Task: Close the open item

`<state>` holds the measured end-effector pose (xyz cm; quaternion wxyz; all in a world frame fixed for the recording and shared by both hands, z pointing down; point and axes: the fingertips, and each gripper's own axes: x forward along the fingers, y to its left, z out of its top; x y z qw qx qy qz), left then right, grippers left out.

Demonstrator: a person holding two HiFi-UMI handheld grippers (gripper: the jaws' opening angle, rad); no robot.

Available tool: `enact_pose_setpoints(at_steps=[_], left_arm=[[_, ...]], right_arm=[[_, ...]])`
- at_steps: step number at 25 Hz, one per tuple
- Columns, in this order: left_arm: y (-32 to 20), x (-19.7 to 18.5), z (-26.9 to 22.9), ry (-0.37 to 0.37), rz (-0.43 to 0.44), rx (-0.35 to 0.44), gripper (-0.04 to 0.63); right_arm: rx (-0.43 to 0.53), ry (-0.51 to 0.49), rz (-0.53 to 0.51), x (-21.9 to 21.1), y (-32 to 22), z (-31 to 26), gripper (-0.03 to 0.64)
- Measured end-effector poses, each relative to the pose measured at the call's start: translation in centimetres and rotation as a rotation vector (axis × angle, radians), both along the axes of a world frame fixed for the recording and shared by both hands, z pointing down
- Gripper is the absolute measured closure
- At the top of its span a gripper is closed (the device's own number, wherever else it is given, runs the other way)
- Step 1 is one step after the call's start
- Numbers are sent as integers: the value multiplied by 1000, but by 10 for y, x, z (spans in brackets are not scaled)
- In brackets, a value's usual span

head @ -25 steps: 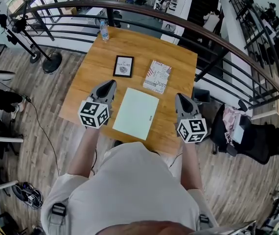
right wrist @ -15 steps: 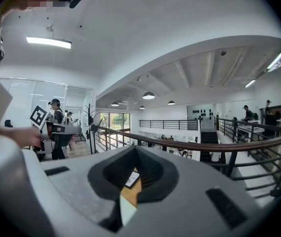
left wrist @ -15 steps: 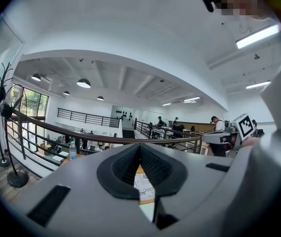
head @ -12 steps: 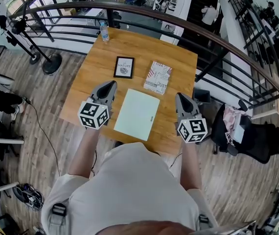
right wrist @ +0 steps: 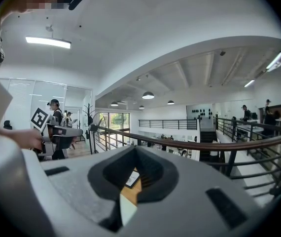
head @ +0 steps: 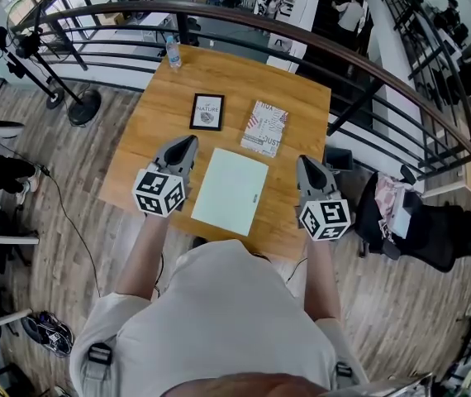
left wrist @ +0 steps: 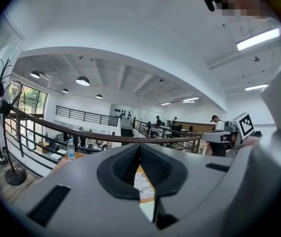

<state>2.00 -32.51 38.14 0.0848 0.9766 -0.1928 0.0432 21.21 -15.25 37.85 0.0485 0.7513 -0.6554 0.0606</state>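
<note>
On a square wooden table [head: 219, 77] beside a dark curved railing [head: 368, 64], a pale green flat rectangular folder [head: 230, 191] lies shut near the front edge, between the two tools. The left gripper [head: 186, 144] and the right gripper [head: 304, 162] both rest with their jaws pressed together, holding nothing. Beyond the folder sit a black-framed print [head: 207, 112] lettered "NATURE" and a red-and-white patterned book [head: 266, 128]. Only the left gripper view brings the book's word "JUST" close enough to read. The right gripper view frames the print between its jaws but not its lettering. A clear plastic water bottle [head: 174, 52] stands at the far corner.
</note>
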Motion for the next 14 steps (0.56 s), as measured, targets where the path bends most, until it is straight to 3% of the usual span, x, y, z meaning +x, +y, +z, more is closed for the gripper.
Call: enact_pose_setpoints(at_steps=[14], left_arm=[[2, 4, 2, -7, 15, -9, 600]], right_arm=[[-8, -6, 10, 2, 2, 0, 614]])
